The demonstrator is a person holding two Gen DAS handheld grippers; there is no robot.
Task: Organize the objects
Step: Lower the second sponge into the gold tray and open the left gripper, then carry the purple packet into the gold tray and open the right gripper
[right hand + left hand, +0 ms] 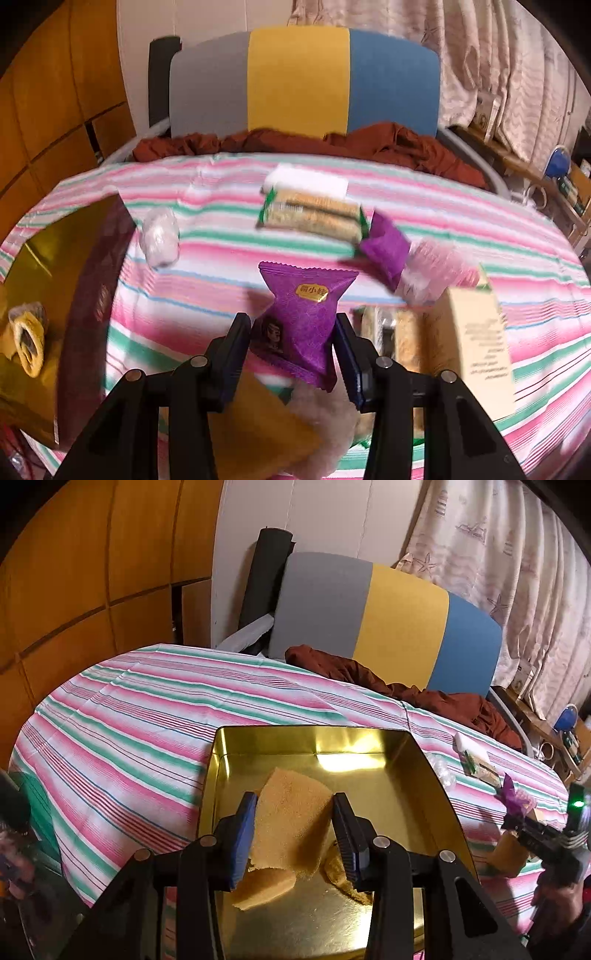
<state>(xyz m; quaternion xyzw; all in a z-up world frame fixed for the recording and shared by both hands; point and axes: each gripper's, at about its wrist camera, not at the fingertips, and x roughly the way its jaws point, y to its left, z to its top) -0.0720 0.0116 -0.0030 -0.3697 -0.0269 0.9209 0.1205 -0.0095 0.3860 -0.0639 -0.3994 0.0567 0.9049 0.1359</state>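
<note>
The left gripper (295,834) clamps a tan sponge piece (291,827) above the gold tin (424,760) below it; lower it well inside before releasing. The right gripper (291,354) apparently pinches a purple packet (303,317).

Gold tin (424,760), tan sponge (291,812), purple packet (303,314), pink-green-white striped cloth (129,709)

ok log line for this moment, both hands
left gripper: jaws shut on tan sponge piece, over gold tin | right gripper: jaws shut on purple snack packet, above striped cloth
</note>
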